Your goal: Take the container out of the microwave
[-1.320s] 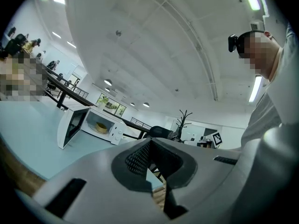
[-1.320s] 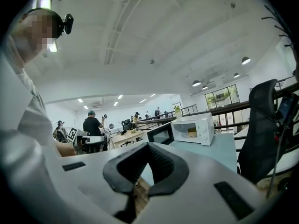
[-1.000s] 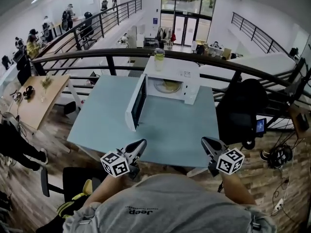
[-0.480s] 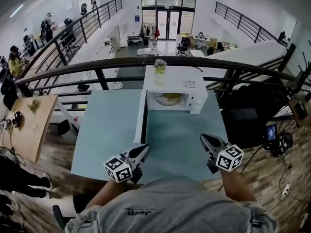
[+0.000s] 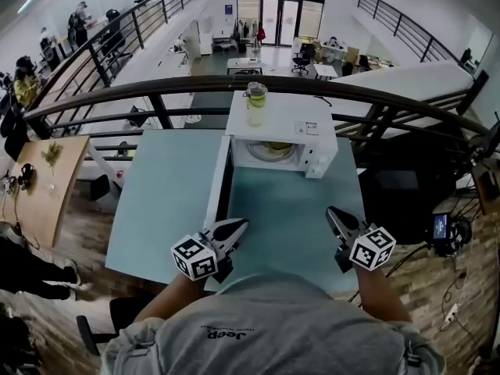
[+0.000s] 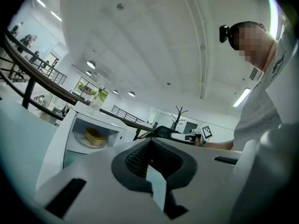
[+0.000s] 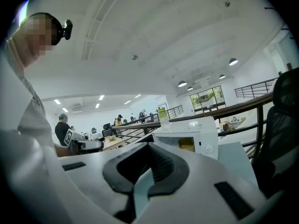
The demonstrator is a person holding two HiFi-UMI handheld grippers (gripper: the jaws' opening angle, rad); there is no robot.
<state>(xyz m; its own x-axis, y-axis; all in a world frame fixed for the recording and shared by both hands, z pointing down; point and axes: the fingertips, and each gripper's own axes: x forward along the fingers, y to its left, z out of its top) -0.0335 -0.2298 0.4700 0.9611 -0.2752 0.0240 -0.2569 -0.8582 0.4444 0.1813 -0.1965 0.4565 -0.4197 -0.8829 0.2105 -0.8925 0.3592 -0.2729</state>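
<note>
A white microwave [image 5: 306, 123] stands at the far edge of a pale blue table [image 5: 164, 194], its door [image 5: 218, 184] swung open to the left. Inside sits a yellowish container [image 5: 275, 148], also seen in the left gripper view [image 6: 95, 136] and the right gripper view [image 7: 186, 145]. My left gripper [image 5: 241, 225] hovers over the table's near edge by the door's tip, shut and empty. My right gripper [image 5: 333, 212] is level with it on the right, shut, with nothing in it. Both point toward the microwave, well short of it.
A clear bottle with a green lid [image 5: 255, 103] stands on top of the microwave. A dark railing [image 5: 156, 86] runs behind the table. A black chair [image 5: 394, 186] sits to the right, and a wooden desk [image 5: 47, 178] to the left.
Both grippers have moved forward over the table's near edge toward the microwave. The view has shifted so the microwave now sits closer and more central. Jaws unchanged.
</note>
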